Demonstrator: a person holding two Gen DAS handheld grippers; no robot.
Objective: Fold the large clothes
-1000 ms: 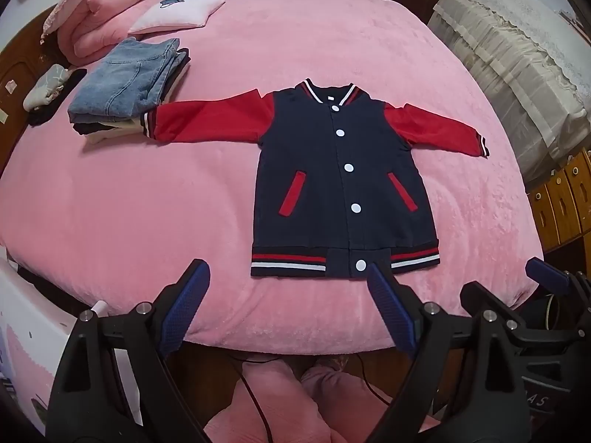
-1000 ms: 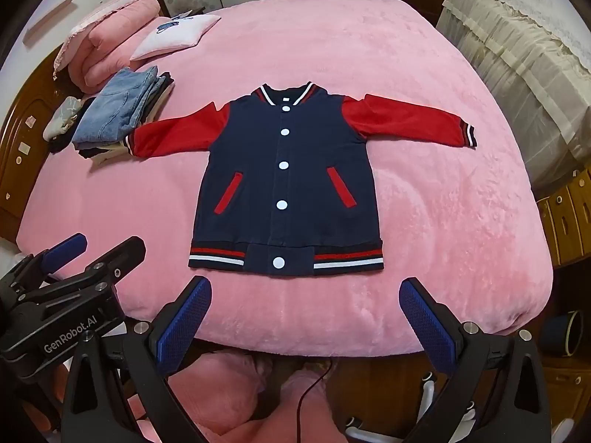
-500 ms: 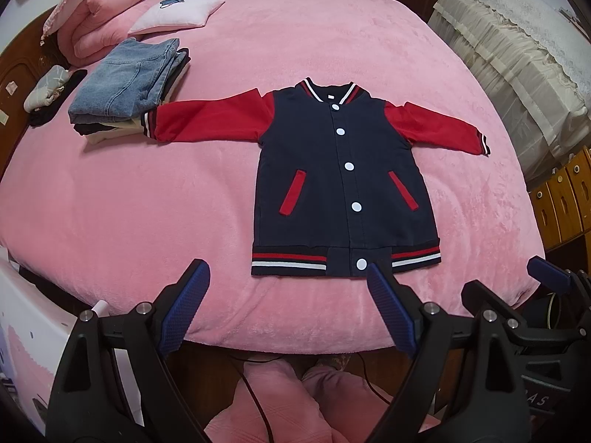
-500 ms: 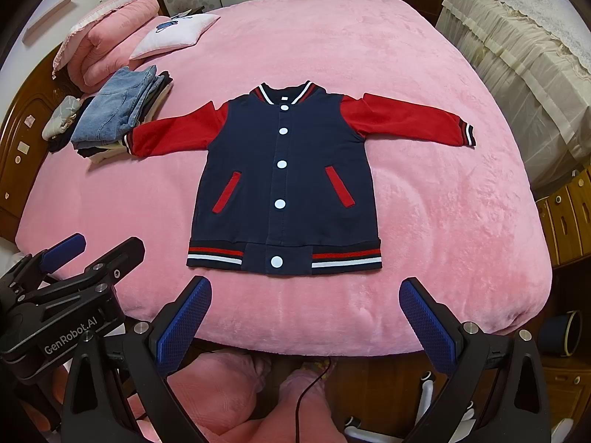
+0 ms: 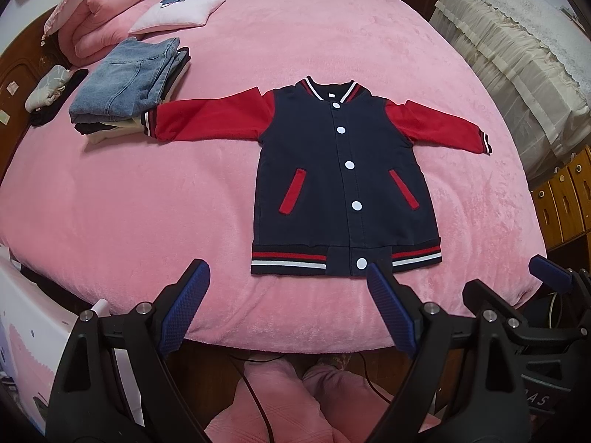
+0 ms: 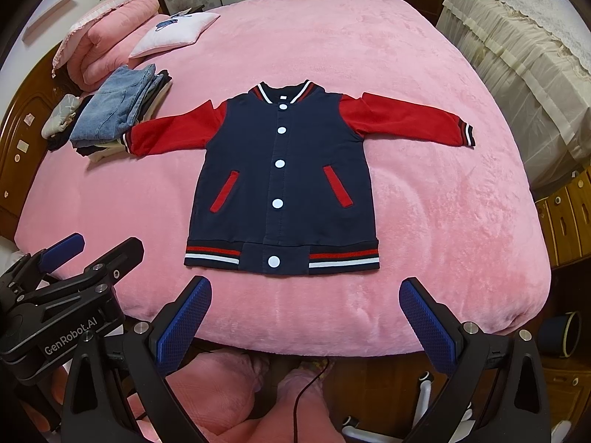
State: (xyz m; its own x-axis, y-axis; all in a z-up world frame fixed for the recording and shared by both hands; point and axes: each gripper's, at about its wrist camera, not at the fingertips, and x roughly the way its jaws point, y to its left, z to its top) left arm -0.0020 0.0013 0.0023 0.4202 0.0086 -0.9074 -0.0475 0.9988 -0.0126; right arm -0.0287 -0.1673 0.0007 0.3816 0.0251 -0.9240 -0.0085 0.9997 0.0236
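Jacket [image 5: 343,170] lies flat, buttoned, sleeves spread, mid-bed [image 5: 147,203]; left gripper [image 5: 288,306] and right gripper [image 6: 304,317] hover before its hem, jaws wide, grasping nothing; folded jeans [image 5: 125,81] beside one cuff.

We see wide bare pink plush bed cover [image 5: 147,203] on the left and lower part of the frame, and more at the top centre. The navy and red buttoned jacket [image 5: 343,170] lies flat in the middle. At upper left, a stack of folded clothes with blue jeans on top [image 5: 125,88] touches the jacket's left cuff, with pink folded quilts [image 5: 99,26] and a white cushion [image 5: 177,11] behind it.
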